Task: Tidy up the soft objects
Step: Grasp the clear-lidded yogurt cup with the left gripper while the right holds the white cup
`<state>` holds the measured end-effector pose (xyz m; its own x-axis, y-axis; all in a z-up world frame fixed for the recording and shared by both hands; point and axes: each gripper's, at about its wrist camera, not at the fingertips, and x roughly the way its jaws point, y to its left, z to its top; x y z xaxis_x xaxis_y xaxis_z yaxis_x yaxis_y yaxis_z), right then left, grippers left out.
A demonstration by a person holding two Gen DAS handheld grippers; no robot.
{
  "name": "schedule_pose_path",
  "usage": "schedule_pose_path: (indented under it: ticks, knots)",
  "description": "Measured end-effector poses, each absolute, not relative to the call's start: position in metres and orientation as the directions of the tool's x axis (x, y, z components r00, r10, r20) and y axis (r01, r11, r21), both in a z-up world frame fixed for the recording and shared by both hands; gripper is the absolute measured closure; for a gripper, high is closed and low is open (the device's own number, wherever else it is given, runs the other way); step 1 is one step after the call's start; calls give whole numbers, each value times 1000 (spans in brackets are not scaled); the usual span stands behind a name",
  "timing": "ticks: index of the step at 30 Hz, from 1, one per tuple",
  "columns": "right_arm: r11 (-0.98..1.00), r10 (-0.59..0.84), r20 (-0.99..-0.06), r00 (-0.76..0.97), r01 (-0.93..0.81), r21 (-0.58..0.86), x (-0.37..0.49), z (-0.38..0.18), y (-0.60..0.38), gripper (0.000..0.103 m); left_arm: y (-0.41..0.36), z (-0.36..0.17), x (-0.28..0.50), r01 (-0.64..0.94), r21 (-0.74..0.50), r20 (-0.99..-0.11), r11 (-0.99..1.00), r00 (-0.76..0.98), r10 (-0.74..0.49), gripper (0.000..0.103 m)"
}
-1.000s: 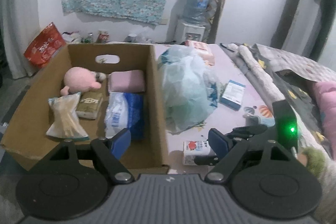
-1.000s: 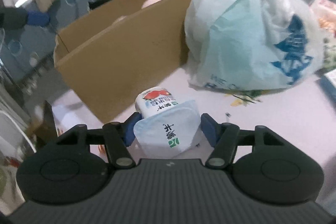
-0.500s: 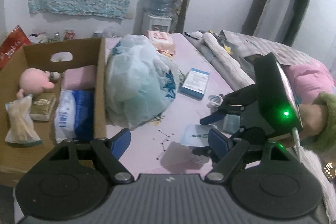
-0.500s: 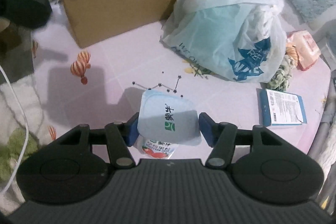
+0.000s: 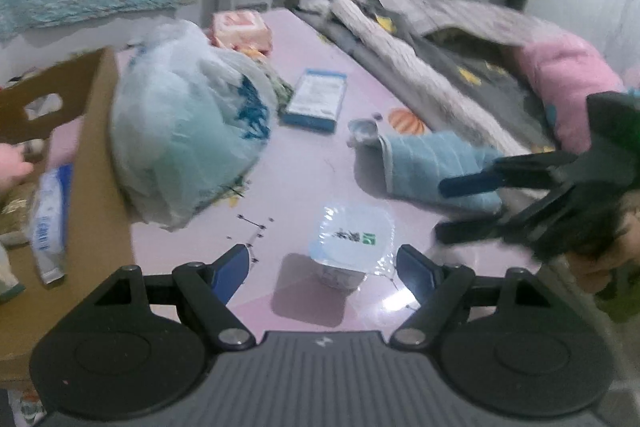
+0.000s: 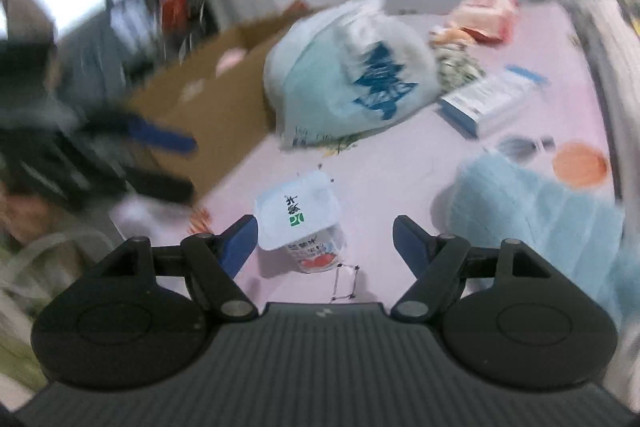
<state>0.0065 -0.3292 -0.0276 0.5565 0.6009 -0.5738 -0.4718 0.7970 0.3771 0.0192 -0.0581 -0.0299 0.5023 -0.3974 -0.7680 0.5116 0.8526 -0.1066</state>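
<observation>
Both grippers hang spread wide, left gripper (image 5: 322,267) and right gripper (image 6: 324,239), gripping nothing. Between them the yogurt cup (image 5: 349,245) stands on the pink table (image 5: 304,163). Beyond lie a blue towel (image 5: 436,167), plastic bag (image 5: 188,131) and cardboard box (image 5: 96,155).

Left claw (image 5: 322,265): jaws spread wide, nothing between the pads. Right claw (image 6: 324,241): jaws likewise spread wide, pads (image 6: 406,241) gripping nothing.
</observation>
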Motion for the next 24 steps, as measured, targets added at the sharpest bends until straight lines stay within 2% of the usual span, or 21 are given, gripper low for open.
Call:
schedule_pose_path:
  ticks: [4, 8, 10, 14, 21, 24]
  knots:
    - [707, 688, -459, 562, -378, 598, 2, -48, -365, 29, -80, -48, 27, 561, -106, -809, 821, 431, -399, 21]
    - [627, 735, -423, 530, -292, 723, 11, -77, -366, 32, -100, -64, 36, 582, -84, -836, 809, 400, -375, 21]
    - [602, 748, -421, 514, -256, 756, 18, -87, -359, 37, -107, -70, 41, 579, -71, -845, 812, 398, -358, 24]
    - [543, 769, -392, 504, -192, 818, 30, -103, -348, 50, -113, -80, 52, 569, -53, -859, 821, 394, -328, 38]
    - [507, 768, -388, 509, -115, 854, 45, -116, -341, 71, -121, -87, 62, 572, -48, -866, 819, 384, -319, 38]
    - [521, 759, -406, 509, -102, 847, 47, -115, -338, 75, -124, -88, 65, 570, -38, -862, 821, 398, -316, 39]
